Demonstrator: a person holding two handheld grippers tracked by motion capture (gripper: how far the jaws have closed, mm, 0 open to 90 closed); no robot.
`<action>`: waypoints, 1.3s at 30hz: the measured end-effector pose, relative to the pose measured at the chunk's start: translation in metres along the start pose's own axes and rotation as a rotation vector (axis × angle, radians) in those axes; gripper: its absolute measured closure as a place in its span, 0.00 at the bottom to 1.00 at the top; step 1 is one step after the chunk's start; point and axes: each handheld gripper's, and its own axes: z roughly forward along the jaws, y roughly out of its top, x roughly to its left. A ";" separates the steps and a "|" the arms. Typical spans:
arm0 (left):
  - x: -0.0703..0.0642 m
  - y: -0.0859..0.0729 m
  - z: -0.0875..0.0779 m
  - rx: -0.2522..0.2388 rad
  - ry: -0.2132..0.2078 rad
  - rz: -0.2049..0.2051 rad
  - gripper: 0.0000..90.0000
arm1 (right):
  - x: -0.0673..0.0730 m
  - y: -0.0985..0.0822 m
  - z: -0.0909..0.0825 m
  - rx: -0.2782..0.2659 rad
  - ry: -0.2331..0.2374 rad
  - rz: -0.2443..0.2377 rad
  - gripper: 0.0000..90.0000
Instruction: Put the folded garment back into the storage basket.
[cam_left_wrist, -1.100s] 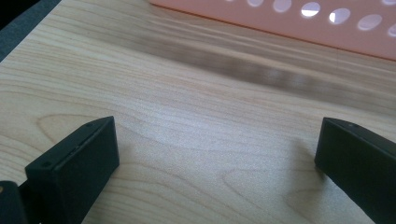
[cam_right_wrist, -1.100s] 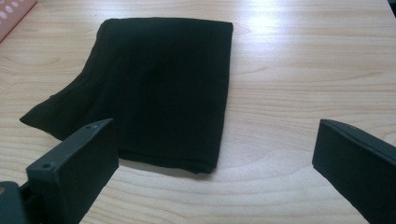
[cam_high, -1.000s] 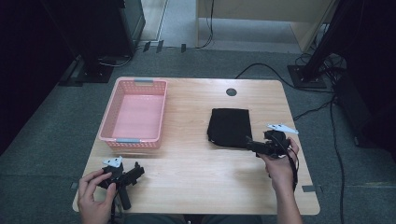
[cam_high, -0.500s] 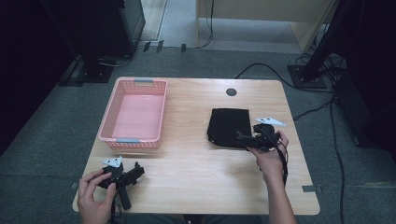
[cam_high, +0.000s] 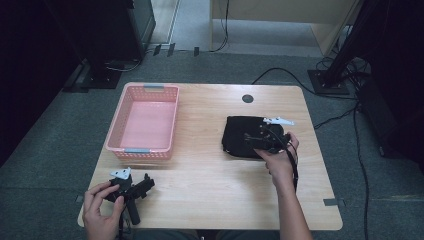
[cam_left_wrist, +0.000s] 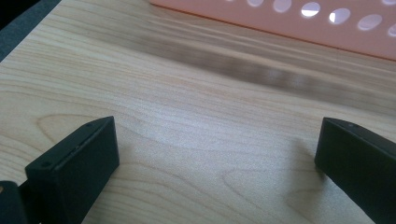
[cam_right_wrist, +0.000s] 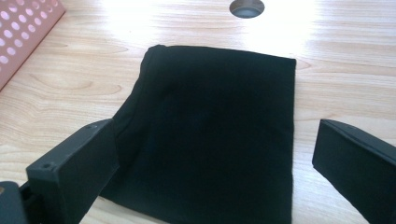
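A folded black cloth (cam_high: 241, 134) lies flat on the right half of the wooden table (cam_high: 210, 180). My right gripper (cam_high: 251, 139) hovers over it, open, its jaws spread wide across the cloth (cam_right_wrist: 210, 130) without holding it. An empty pink basket (cam_high: 146, 121) stands at the left. My left gripper (cam_high: 146, 184) rests low at the table's front left corner, open, with bare wood between its jaws (cam_left_wrist: 210, 163) and the basket wall (cam_left_wrist: 299, 18) just beyond.
A round grey cable port (cam_high: 247, 98) sits in the table near its far edge, also visible past the cloth (cam_right_wrist: 246, 7). Black cables (cam_high: 300, 80) run over the grey carpet to the right. Dark equipment stands behind the table at the left.
My right gripper has moved left from the table's right edge onto the black cloth. The left gripper has stayed in place.
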 end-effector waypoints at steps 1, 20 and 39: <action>0.000 0.000 0.000 0.000 0.000 0.000 0.00 | 0.001 0.001 0.002 0.003 -0.002 0.002 0.01; 0.000 0.000 0.000 0.000 0.000 0.000 0.00 | 0.005 0.007 0.038 0.054 -0.029 0.044 0.01; 0.000 0.000 0.000 0.000 0.000 0.000 0.00 | 0.007 0.004 0.072 0.089 -0.089 0.061 0.00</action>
